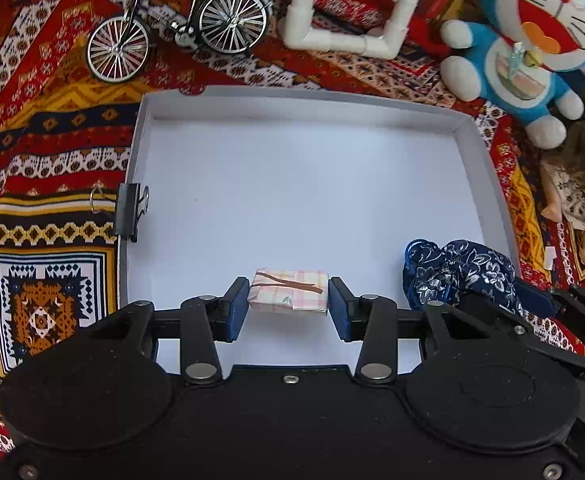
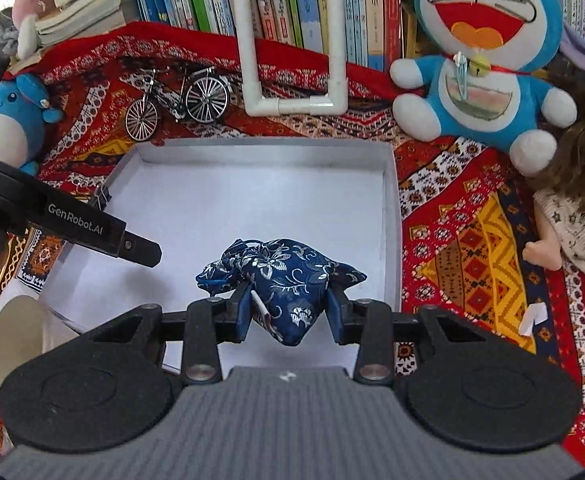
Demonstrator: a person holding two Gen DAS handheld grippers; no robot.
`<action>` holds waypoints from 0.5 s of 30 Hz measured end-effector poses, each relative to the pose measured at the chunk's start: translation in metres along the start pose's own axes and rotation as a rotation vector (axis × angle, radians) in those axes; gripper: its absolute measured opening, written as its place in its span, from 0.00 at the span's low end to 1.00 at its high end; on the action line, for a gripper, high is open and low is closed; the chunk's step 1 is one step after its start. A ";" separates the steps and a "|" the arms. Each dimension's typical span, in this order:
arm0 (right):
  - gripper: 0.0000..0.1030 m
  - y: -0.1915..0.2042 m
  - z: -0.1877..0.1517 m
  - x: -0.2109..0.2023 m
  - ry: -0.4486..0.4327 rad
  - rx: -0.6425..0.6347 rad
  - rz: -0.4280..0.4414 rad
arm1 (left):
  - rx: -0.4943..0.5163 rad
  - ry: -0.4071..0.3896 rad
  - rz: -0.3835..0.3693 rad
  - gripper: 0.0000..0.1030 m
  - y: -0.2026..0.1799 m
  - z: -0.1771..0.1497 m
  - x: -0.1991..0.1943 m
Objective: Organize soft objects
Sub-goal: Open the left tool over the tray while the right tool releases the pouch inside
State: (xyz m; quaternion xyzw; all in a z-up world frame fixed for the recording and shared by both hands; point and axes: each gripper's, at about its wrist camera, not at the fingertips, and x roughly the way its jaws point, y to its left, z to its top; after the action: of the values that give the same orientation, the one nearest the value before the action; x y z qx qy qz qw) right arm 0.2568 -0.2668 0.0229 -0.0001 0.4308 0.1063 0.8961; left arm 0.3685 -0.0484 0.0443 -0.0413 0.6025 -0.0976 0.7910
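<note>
My left gripper [image 1: 288, 306] is shut on a small pink plaid pouch [image 1: 289, 290] with a brown strap, held over the near part of a white tray [image 1: 292, 100]. My right gripper [image 2: 288, 312] is shut on a dark blue floral fabric pouch [image 2: 282, 276], held over the tray's [image 2: 268, 148] near right part. The blue pouch also shows at the right in the left wrist view [image 1: 460, 272]. The left gripper's black body [image 2: 72, 226] shows at the left in the right wrist view.
A Doraemon plush [image 2: 480, 52] and a doll [image 2: 572, 200] lie right of the tray on a patterned red cloth. A model bicycle [image 2: 178, 100], a white pipe frame [image 2: 292, 80] and books stand behind. A binder clip [image 1: 130, 210] grips the tray's left rim. A blue plush [image 2: 8, 120] sits far left.
</note>
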 end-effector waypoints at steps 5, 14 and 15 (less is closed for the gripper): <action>0.46 -0.001 -0.002 0.015 0.032 0.012 -0.001 | -0.017 0.008 -0.002 0.41 0.004 0.001 0.004; 0.69 0.001 -0.003 0.002 0.000 0.020 0.000 | -0.034 -0.114 -0.066 0.57 0.016 -0.002 -0.032; 0.69 0.001 -0.003 -0.002 -0.011 0.023 0.002 | -0.032 -0.131 -0.071 0.57 0.016 -0.003 -0.038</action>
State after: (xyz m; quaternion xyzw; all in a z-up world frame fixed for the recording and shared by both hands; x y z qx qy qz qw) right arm 0.2531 -0.2661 0.0224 0.0111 0.4272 0.1020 0.8983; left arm 0.3575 -0.0247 0.0760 -0.0816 0.5493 -0.1127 0.8239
